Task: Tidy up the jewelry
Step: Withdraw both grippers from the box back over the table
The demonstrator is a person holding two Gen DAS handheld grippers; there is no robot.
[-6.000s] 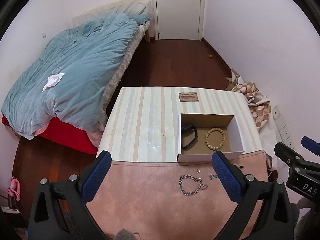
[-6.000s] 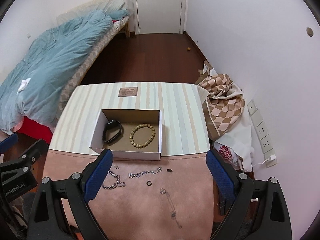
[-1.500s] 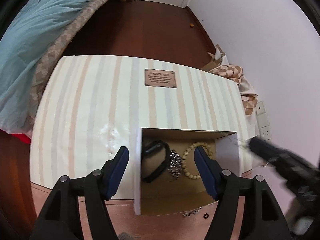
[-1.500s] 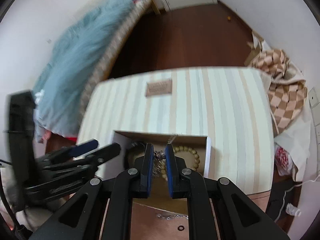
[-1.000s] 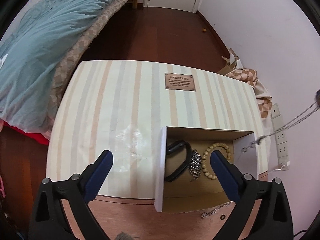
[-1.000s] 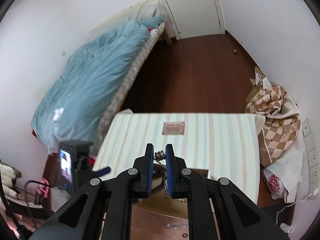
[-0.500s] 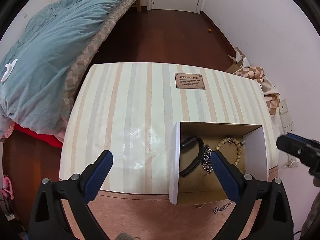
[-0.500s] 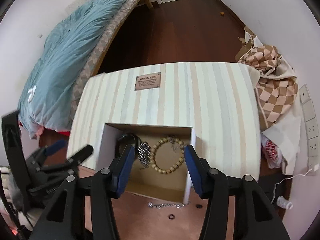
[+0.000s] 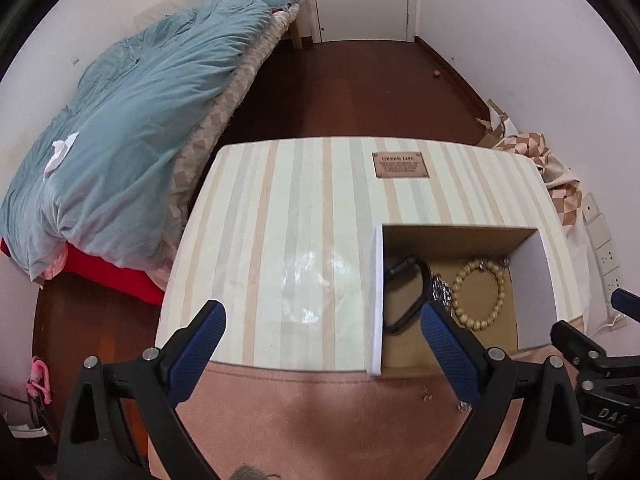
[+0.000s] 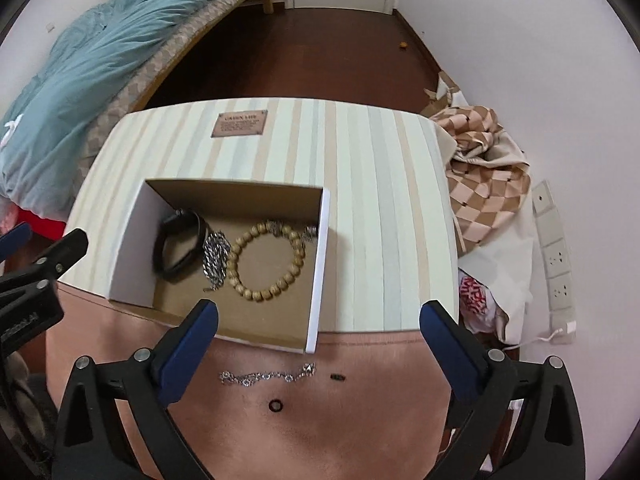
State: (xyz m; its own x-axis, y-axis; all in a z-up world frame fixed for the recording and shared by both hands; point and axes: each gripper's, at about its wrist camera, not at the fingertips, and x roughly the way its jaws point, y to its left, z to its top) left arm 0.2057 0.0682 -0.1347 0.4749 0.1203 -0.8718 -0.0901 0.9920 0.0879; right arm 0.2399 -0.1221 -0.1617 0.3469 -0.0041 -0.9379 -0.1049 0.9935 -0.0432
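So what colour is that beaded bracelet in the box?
Light tan, wood-like beaded bracelet; clearest in the right wrist view.

Open box (image 10: pixel 320 256) holds black band (image 10: pixel 178 246), silver chain (image 10: pixel 214 258), bead bracelet (image 10: pixel 266 260); perhaps a bracelet (image 10: pixel 266 377) lies outside

Cardboard box (image 10: pixel 318 264) open-topped, my access from above clear; its walls block side entry; striped tabletop (image 9: pixel 288 240) left of box bare

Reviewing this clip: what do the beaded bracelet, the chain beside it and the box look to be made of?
Beaded bracelet: matte tan round beads, probably wood. Chain: shiny silvery links, likely metal. Box: brown inside, white outside with thin straight walls, apparently cardboard.
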